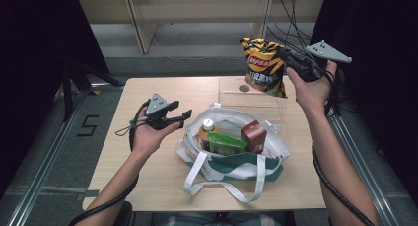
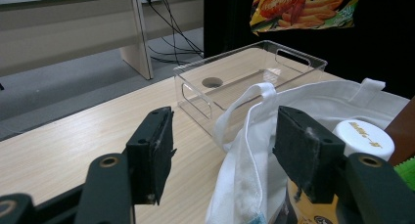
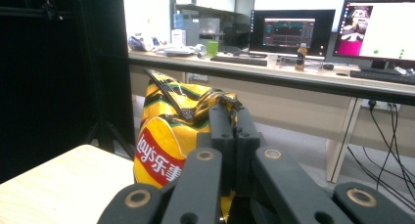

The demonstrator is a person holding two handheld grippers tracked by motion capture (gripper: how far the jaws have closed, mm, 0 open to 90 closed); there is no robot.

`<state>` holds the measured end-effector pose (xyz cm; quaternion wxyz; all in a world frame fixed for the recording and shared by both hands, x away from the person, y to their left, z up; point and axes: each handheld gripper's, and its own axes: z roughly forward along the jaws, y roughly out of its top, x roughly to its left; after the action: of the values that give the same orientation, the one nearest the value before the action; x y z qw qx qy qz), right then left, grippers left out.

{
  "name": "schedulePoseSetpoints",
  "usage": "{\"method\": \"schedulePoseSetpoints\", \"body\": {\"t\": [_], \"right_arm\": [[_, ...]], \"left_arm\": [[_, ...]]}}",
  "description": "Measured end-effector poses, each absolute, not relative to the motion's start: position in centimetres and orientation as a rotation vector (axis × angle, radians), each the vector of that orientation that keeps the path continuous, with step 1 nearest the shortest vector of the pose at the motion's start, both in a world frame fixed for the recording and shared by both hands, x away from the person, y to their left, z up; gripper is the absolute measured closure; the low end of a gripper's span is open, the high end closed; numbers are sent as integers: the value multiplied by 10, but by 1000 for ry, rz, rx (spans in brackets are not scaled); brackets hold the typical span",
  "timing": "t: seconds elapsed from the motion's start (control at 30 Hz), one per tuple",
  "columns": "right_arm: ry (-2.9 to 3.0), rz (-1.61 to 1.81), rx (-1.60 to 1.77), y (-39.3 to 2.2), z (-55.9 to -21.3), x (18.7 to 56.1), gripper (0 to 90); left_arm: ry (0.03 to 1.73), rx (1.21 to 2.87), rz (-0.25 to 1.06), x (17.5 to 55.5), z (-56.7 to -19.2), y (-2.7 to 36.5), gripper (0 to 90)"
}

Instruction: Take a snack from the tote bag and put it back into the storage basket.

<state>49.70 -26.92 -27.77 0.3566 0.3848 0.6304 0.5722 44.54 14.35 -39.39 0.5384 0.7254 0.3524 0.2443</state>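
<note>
A yellow Lay's chip bag [image 1: 264, 65] hangs in the air above the clear plastic bin [image 1: 251, 98], and my right gripper [image 1: 285, 56] is shut on its upper right edge. In the right gripper view the jaws pinch the crinkled bag [image 3: 164, 150] at its top. My left gripper [image 1: 178, 115] is open just left of the white tote bag [image 1: 234, 159], with the bag's rim and a handle [image 2: 244, 106] between its fingers [image 2: 152, 150], untouched. Inside the tote stand a white-capped bottle [image 1: 207, 129], a green packet [image 1: 226, 143] and a brown carton [image 1: 253, 135].
The wooden table [image 1: 148, 171] has bare room at the left and front. A desk leg [image 1: 140, 31] and cables lie on the floor beyond the far edge. Black curtains flank both sides.
</note>
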Motion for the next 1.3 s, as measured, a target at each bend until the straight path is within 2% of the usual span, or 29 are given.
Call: {"method": "schedulePoseSetpoints", "body": {"t": [1.3], "right_arm": [[1603, 1456, 1049, -270, -285, 530, 900]], "left_arm": [[835, 1714, 578, 445, -392, 145, 393]]}}
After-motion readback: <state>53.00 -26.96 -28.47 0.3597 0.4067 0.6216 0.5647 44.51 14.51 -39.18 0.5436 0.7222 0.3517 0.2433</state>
